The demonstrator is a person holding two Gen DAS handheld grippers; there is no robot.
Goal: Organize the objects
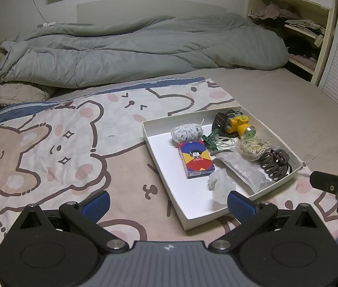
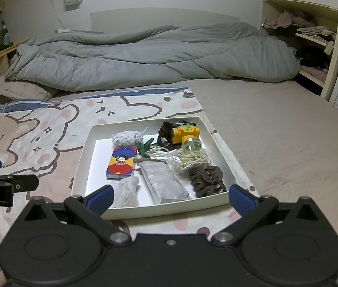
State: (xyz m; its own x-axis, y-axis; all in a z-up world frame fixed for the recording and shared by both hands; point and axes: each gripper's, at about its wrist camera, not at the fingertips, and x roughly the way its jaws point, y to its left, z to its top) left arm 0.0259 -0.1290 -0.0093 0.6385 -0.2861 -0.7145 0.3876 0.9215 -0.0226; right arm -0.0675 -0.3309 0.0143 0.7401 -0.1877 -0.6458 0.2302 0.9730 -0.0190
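Observation:
A shallow white box (image 1: 161, 153) (image 2: 85, 148) lies on the bear-print sheet, holding several small things: a colourful card pack (image 1: 196, 159) (image 2: 121, 163), a yellow headlamp (image 1: 237, 123) (image 2: 185, 132), a brown hair claw (image 1: 275, 163) (image 2: 207, 178), a grey packet (image 1: 245, 169) (image 2: 164, 183), a crumpled white bag (image 1: 221, 184) (image 2: 127, 191), a grey cord bundle (image 1: 185, 131) (image 2: 127, 137), a green clip (image 1: 211, 140) (image 2: 145, 147). My left gripper (image 1: 169, 202) is open before the box's near-left corner. My right gripper (image 2: 170, 198) is open at the box's near edge, nothing between its fingers.
A rumpled grey duvet (image 1: 133, 47) (image 2: 145, 55) lies across the far side of the bed. Shelves with folded clothes (image 1: 295, 26) (image 2: 312, 35) stand at the right. A green bottle (image 2: 4, 35) stands on a ledge at the left. Bare beige mattress (image 2: 276, 131) stretches right of the box.

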